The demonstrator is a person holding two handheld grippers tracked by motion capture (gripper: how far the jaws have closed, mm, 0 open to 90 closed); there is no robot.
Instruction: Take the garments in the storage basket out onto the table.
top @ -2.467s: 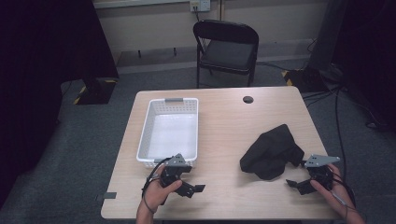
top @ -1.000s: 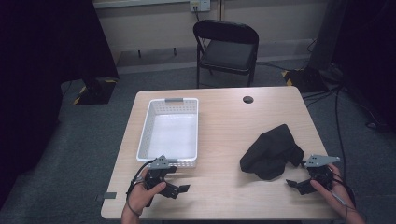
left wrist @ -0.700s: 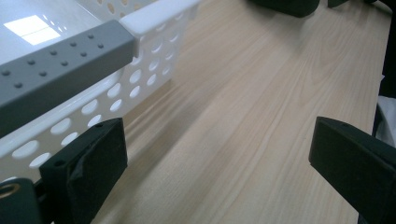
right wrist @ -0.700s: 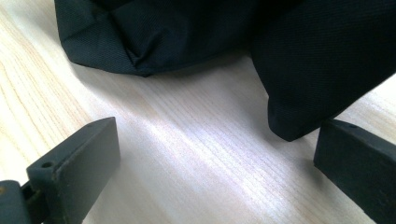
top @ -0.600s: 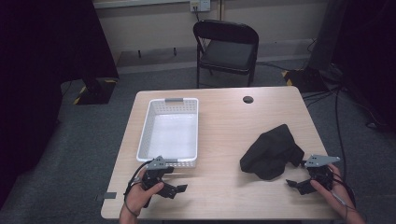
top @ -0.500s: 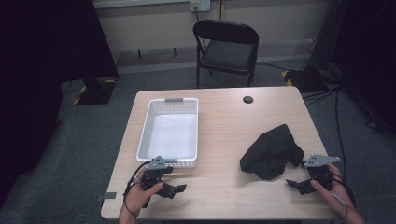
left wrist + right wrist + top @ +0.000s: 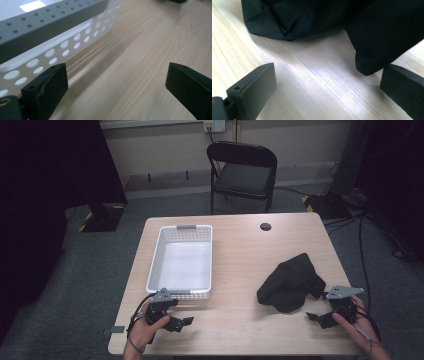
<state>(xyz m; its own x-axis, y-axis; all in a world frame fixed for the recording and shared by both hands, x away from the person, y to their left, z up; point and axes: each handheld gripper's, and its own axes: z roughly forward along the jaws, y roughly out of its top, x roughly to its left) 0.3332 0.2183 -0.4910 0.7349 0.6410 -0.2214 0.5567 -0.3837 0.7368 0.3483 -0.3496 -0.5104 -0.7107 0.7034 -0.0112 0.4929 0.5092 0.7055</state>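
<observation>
Black cloth (image 7: 291,283) lay crumpled on the right part of the bench (image 7: 240,255), just beside the right tongs (image 7: 316,317) and a little ahead of them, toward the bench middle. Seen in the right gripper view as dark folds (image 7: 332,20) past the jaws, one corner hanging down close to the right jaw, not between the two. Right tongs (image 7: 329,92) spread wide, holding nothing, low over bare wood. Left tongs (image 7: 185,322) near the front left edge, well apart from the cloth, also wide and holding nothing (image 7: 117,87). White basket (image 7: 182,261) just behind the left tongs, its perforated wall (image 7: 57,50) close to the left jaw; touching or not, could not tell.
</observation>
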